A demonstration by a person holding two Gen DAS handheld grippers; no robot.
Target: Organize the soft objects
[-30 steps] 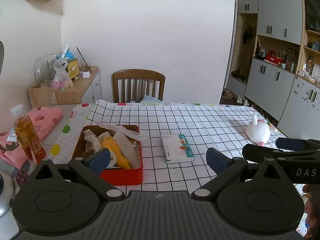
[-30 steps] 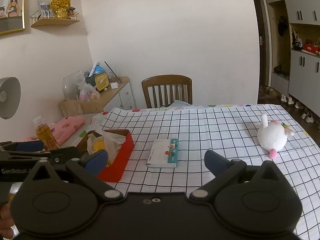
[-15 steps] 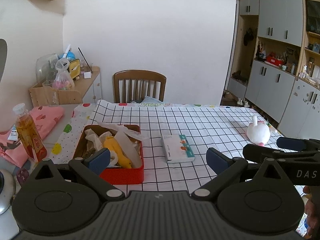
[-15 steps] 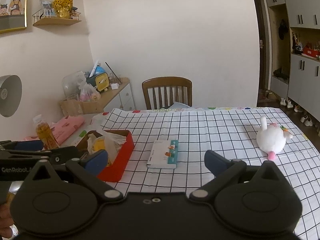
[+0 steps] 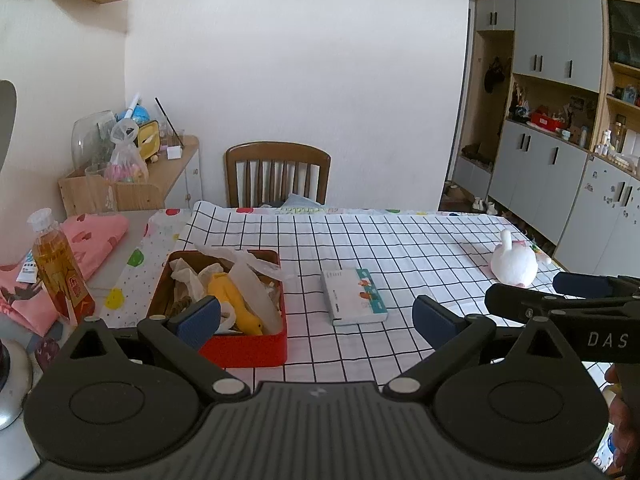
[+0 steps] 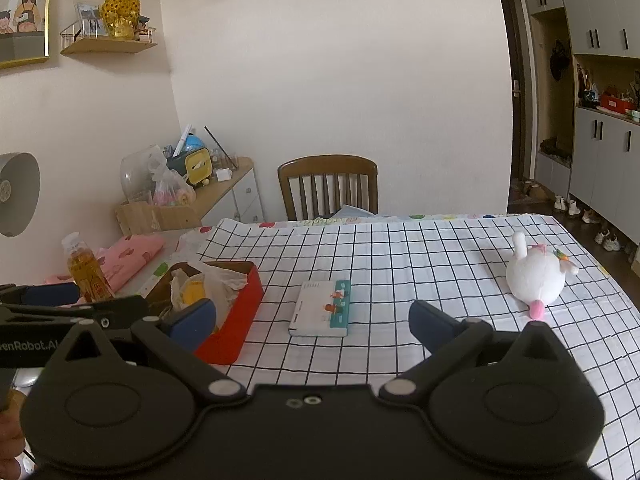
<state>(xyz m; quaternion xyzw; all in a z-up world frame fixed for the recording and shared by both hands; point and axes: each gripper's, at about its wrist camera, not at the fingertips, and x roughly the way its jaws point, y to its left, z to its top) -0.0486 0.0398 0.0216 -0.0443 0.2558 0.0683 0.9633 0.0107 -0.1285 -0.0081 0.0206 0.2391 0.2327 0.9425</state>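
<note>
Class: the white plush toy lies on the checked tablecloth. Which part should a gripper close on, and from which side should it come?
Grip the round white body of the plush toy, probably from above with the right gripper, which is open and nearer. The body is the widest, softest part; the thin ear and pink end offer little to hold.

A plain white wall [image 5: 296, 60] runs behind a wooden chair [image 5: 278, 172] with a slatted back, pushed in at the far side of a table [image 6: 420, 248] covered in a white cloth with a black grid. To the left stands a low wooden cabinet [image 6: 236, 192] crowded with clutter, and above it a small wall shelf [image 6: 108, 44] sits beside framed pictures [image 6: 24, 12]. On the right, tall grey cupboards [image 5: 556, 92] with open wooden niches line the wall, shoes on the dark floor [image 6: 568, 208] below them. Soft daylight fills the room evenly.
</note>
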